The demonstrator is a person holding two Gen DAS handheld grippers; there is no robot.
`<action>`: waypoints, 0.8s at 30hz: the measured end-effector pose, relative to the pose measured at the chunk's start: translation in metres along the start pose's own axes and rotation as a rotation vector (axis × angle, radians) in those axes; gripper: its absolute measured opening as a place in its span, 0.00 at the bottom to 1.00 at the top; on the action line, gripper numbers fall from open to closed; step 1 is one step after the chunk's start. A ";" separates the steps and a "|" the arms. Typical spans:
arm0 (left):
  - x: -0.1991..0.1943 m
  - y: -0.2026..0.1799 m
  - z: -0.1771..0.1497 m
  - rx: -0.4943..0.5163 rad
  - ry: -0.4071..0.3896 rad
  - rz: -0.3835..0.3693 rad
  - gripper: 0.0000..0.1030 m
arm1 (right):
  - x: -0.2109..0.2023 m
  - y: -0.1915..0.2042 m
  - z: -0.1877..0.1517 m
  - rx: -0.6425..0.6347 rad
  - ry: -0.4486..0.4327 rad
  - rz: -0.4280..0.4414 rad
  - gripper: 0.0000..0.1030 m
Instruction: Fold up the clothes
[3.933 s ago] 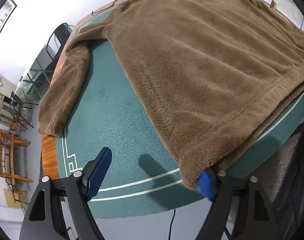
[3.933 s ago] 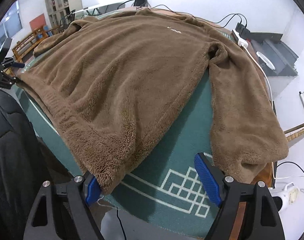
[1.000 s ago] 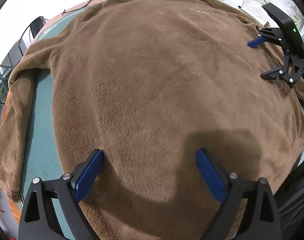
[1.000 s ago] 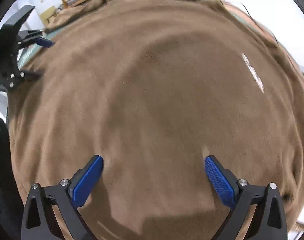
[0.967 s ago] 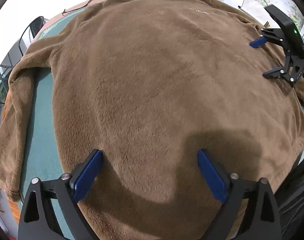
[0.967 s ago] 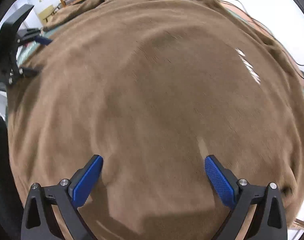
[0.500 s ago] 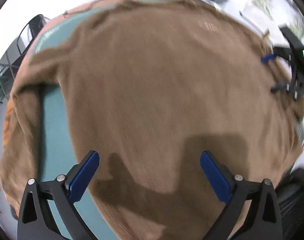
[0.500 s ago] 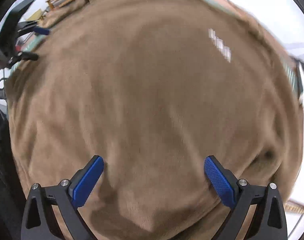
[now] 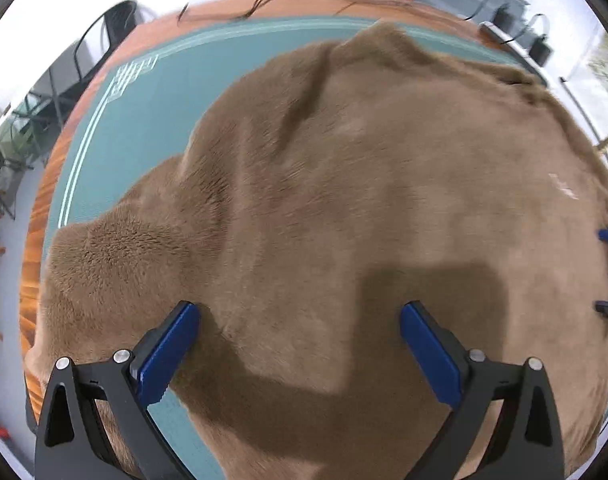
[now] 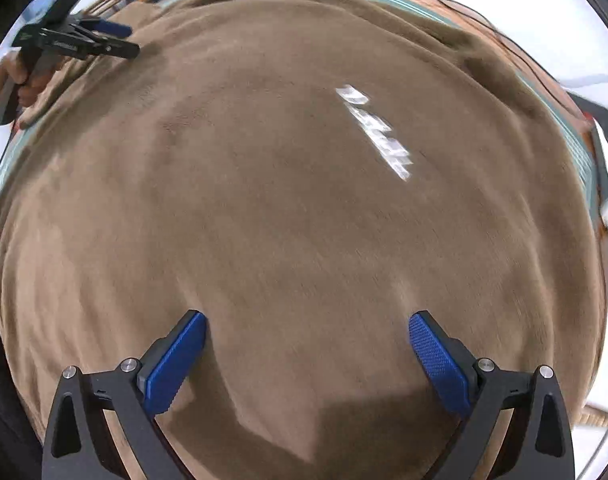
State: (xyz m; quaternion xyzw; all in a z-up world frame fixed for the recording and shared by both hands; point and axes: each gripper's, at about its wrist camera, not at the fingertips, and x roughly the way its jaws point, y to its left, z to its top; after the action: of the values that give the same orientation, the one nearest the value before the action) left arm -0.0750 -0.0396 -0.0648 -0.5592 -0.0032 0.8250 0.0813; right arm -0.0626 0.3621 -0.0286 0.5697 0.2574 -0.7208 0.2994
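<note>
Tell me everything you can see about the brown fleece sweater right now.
The brown fleece sweater is plush and fuzzy, spread front-up over the green mat. A small white logo marks the chest, blurred. One sleeve bends along its edge. The left gripper and right gripper are open above it, gripping nothing.

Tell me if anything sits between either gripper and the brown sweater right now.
Nothing visible does. The left gripper and the right gripper both hang open straight over the sweater, with only bare fleece between their fingers. The sweater lies on the green mat.
</note>
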 end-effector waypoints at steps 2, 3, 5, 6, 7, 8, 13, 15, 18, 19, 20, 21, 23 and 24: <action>0.007 0.005 0.007 -0.021 0.012 0.001 0.99 | -0.004 -0.011 -0.017 0.024 -0.006 -0.006 0.99; 0.011 0.008 0.011 -0.031 0.018 0.001 0.99 | -0.005 -0.015 -0.024 0.028 -0.011 -0.005 0.99; 0.018 0.013 0.019 -0.052 0.029 0.002 0.99 | -0.005 -0.018 -0.024 0.033 0.004 0.000 0.99; 0.021 0.016 0.022 -0.063 0.035 0.002 0.99 | -0.005 -0.017 -0.019 0.039 0.024 0.000 0.99; 0.023 0.018 0.027 -0.072 0.035 -0.002 0.99 | -0.007 -0.017 -0.012 0.045 0.025 0.003 0.99; 0.018 0.019 0.032 -0.079 0.021 -0.017 0.99 | -0.014 -0.016 -0.001 0.051 -0.001 0.010 0.99; 0.018 0.010 0.075 -0.069 -0.003 -0.018 0.99 | -0.031 -0.025 0.060 0.075 -0.108 0.012 0.99; 0.027 0.005 0.095 -0.059 0.003 0.006 0.99 | -0.021 -0.038 0.089 0.118 -0.129 0.011 0.99; 0.041 0.000 0.125 -0.050 0.014 0.040 0.99 | -0.006 -0.057 0.105 0.221 -0.147 0.025 0.99; 0.046 0.004 0.130 -0.067 0.021 0.045 0.99 | 0.000 -0.063 0.116 0.264 -0.155 0.035 0.99; 0.052 0.007 0.135 -0.083 0.028 0.050 0.99 | 0.006 -0.070 0.126 0.306 -0.161 0.038 0.99; 0.058 0.011 0.140 -0.099 0.034 0.055 0.99 | 0.008 -0.082 0.128 0.345 -0.161 0.017 0.99; 0.070 0.018 0.150 -0.132 0.047 0.066 0.99 | 0.007 -0.102 0.113 0.416 -0.160 -0.057 0.99; 0.076 0.021 0.155 -0.148 0.054 0.071 0.99 | 0.008 -0.110 0.108 0.454 -0.163 -0.084 0.99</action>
State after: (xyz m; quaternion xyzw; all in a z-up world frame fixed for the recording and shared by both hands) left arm -0.2483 -0.0368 -0.0786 -0.5855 -0.0421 0.8095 0.0104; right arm -0.2158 0.3599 -0.0092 0.5509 0.0875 -0.8157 0.1533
